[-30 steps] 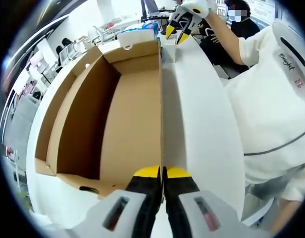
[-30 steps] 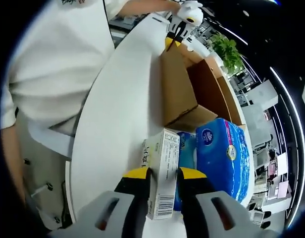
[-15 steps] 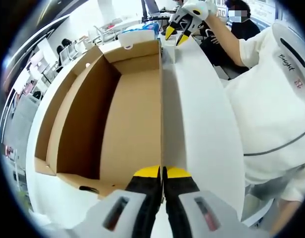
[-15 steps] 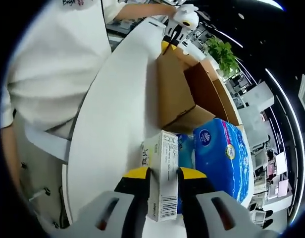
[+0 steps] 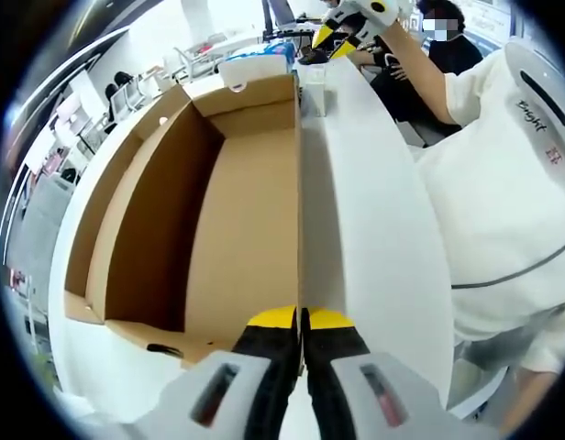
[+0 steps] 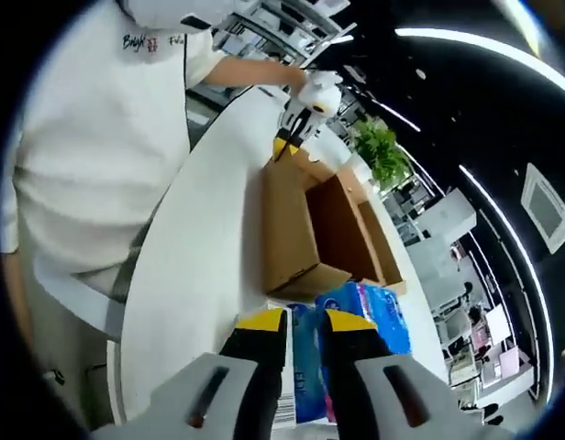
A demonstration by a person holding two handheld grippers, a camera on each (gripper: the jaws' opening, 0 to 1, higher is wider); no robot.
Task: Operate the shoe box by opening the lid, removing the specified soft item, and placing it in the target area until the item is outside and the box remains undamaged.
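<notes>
The brown cardboard shoe box point(image 5: 237, 229) lies open and its inside is bare. My left gripper point(image 5: 301, 318) is shut on the thin edge of its white-faced lid point(image 5: 365, 229); it appears at the box's far corner as left gripper point(image 6: 284, 145). My right gripper point(image 6: 304, 321) hangs open with nothing between its fingers, above a small white carton point(image 6: 284, 408) and a blue soft tissue pack point(image 6: 360, 316). From the other side, the right gripper point(image 5: 335, 38) hovers above that carton point(image 5: 312, 92), with the blue pack point(image 5: 262, 55) behind the box.
The person in a white shirt point(image 5: 503, 183) stands close along the lid side. Another person point(image 5: 438, 46) sits behind. A green plant point(image 6: 379, 151) and office furniture lie beyond the box. White tabletop point(image 5: 99, 367) rims the box's outer side.
My right gripper has let go of the small white carton and risen away from it, jaws narrower. The left gripper and the box have held still.
</notes>
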